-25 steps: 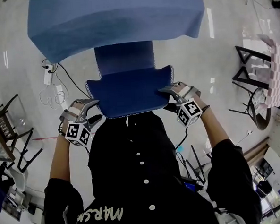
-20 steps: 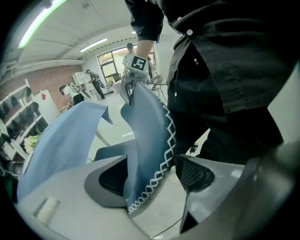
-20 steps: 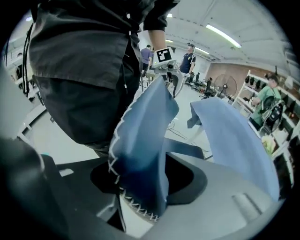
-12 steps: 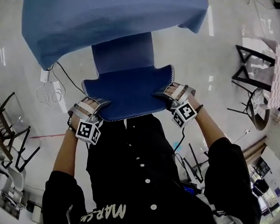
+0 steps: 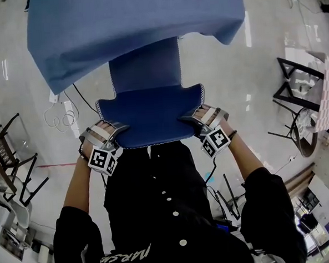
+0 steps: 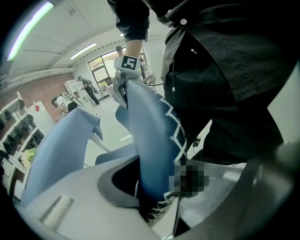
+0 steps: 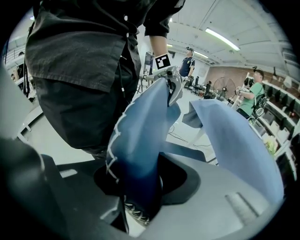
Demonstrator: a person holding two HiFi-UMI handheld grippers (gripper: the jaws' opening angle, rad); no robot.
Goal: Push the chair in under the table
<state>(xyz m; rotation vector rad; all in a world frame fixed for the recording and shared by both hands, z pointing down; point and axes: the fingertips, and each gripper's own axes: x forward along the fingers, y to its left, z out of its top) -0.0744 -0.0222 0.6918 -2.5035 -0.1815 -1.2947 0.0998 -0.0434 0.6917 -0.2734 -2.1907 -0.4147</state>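
Noted blue chair [image 5: 149, 115] with white-stitched edges, seat partly beneath the hanging blue cloth of the table [image 5: 130, 24] just beyond the chair, backrest on the side nearest the person in a black buttoned shirt [image 5: 169, 211]. Around the chair: white cable [image 5: 60, 112] looped on the glossy floor [image 5: 232, 63] to the chair's left, dark-framed chairs [image 5: 10, 160] farther out on that side, black metal frames [image 5: 292, 87] well off to the chair's right. Found left gripper [image 5: 119, 129] at the left end of the chair's backrest and right gripper [image 5: 187, 119] at the right end, marker cubes turned toward the person. Checked the left gripper view: jaws pinching the backrest edge, stitched seam running straight down into the gap, padding touching both sides. Same in the right gripper view: jaws clamped on the opposite edge of the backrest, blue panel rising out of the grip toward the other gripper at the far end.
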